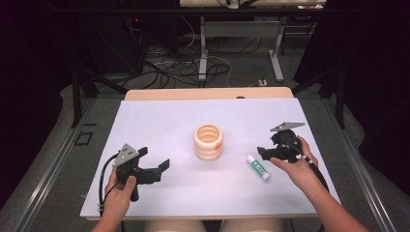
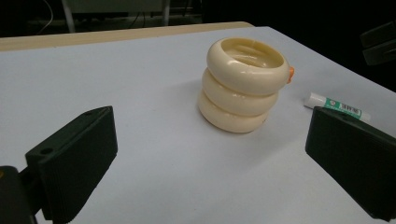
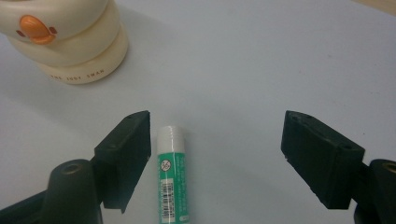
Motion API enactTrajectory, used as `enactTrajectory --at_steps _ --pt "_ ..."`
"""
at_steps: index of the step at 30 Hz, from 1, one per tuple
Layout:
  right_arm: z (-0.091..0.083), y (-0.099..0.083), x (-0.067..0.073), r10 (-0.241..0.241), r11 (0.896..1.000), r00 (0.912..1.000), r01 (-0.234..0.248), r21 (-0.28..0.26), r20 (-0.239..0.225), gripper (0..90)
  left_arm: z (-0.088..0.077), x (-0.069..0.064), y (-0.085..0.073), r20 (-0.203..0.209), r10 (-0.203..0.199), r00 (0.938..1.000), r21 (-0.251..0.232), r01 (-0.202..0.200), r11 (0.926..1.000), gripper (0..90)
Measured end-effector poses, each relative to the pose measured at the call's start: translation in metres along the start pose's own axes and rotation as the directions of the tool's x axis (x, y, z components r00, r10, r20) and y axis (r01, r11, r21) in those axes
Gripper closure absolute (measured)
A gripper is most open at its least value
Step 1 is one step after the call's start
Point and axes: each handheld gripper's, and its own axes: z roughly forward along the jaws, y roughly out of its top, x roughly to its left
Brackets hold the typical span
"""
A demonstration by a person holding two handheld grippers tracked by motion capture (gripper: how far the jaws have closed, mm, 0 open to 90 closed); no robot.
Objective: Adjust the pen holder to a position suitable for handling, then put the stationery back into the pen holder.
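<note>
smooth cream ringed holder [image 1: 208,141] stands near a cylindrical glue stick [image 1: 257,167].

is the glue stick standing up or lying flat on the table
Lying flat. The glue stick rests lengthwise on the table, white cap toward the cream holder.

Table [image 1: 159,121] bearing 1 ringed holder [image 1: 208,141] at its middle, upright. Just right of it and slightly nearer the person, 1 glue stick [image 1: 257,167] lying flat, apart from the holder. Right gripper [image 1: 261,153] just beside the stick, at its right. Left gripper [image 1: 153,163] well left of the holder, near the front edge.
</note>
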Motion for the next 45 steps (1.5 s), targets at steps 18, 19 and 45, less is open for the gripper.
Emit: enactTrajectory --at_steps 18,19,45 --pt "0.024 0.023 -0.001 0.007 0.992 0.9995 -0.003 0.123 -0.031 28.4 0.0 0.005 -0.003 0.013 -0.024 0.9996 0.005 0.024 0.9997 2.1" --pt "0.027 0.024 -0.001 0.002 0.992 0.9994 0.003 0.126 -0.034 30.2 0.0 0.005 -0.003 0.014 -0.024 0.9996 0.006 0.024 0.9997 2.1" --pt "0.077 0.028 0.013 0.01 0.951 0.9969 0.015 0.309 -0.078 47.3 -0.009 0.001 -0.005 -0.006 -0.016 0.9999 0.007 0.016 0.9998 2.1"
